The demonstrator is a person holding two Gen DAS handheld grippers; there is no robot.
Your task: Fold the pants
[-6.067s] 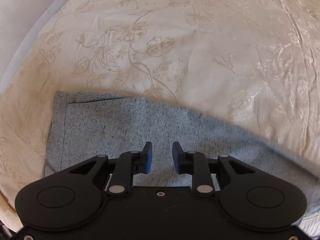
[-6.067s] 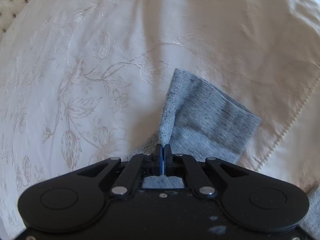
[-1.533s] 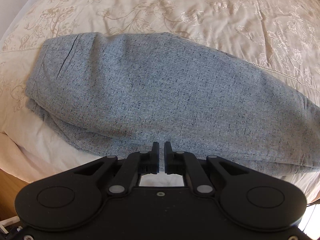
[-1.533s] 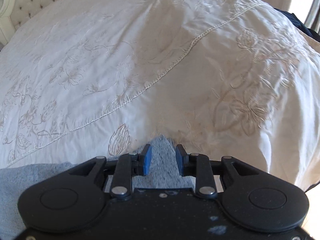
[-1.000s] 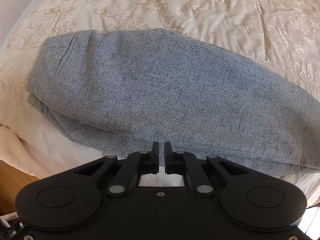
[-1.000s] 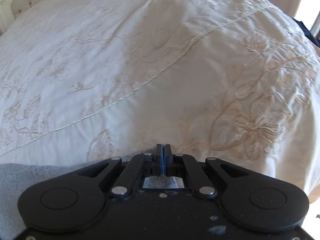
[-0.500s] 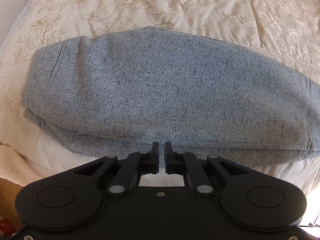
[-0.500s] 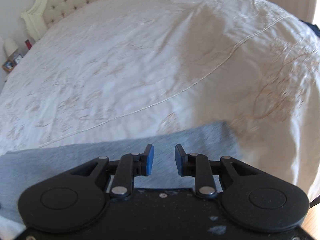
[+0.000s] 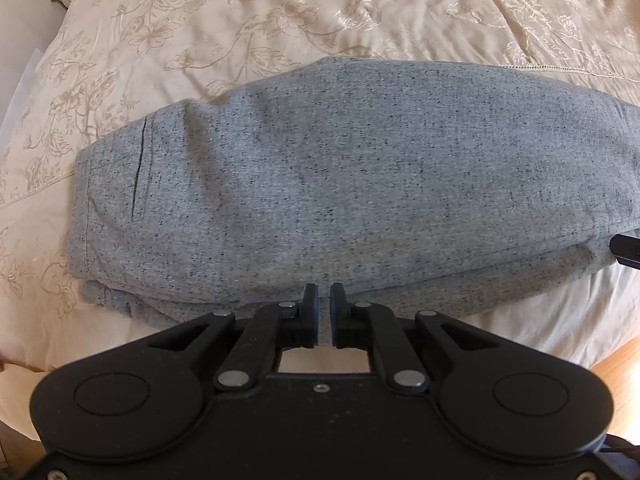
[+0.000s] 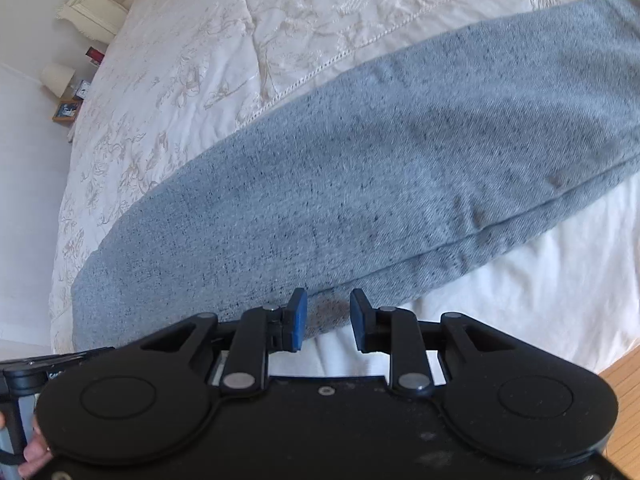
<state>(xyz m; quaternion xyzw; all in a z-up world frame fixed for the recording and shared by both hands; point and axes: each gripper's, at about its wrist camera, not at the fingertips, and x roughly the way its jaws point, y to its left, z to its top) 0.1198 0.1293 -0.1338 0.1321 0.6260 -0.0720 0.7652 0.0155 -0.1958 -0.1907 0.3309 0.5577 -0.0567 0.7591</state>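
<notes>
The grey speckled pants (image 9: 340,184) lie folded lengthwise on the cream embroidered bedspread (image 9: 248,16), waistband and pocket slit at the left. My left gripper (image 9: 324,312) is nearly shut and empty at the near edge of the pants. In the right wrist view the pants (image 10: 380,184) stretch from lower left to upper right. My right gripper (image 10: 326,320) is open and empty, its fingers over the near folded edge. A piece of the right gripper (image 9: 626,254) shows at the right edge of the left wrist view.
The bed's near edge drops to a wooden floor (image 9: 616,364) at the lower right. A padded headboard (image 10: 96,4) and a nightstand with a lamp (image 10: 56,76) stand at the far left. The left gripper's handle (image 10: 24,372) is at the lower left.
My right gripper let go of the pant leg end and pulled back and left along the pants, which now lie folded in half. The left gripper stayed nearly shut at the near edge.
</notes>
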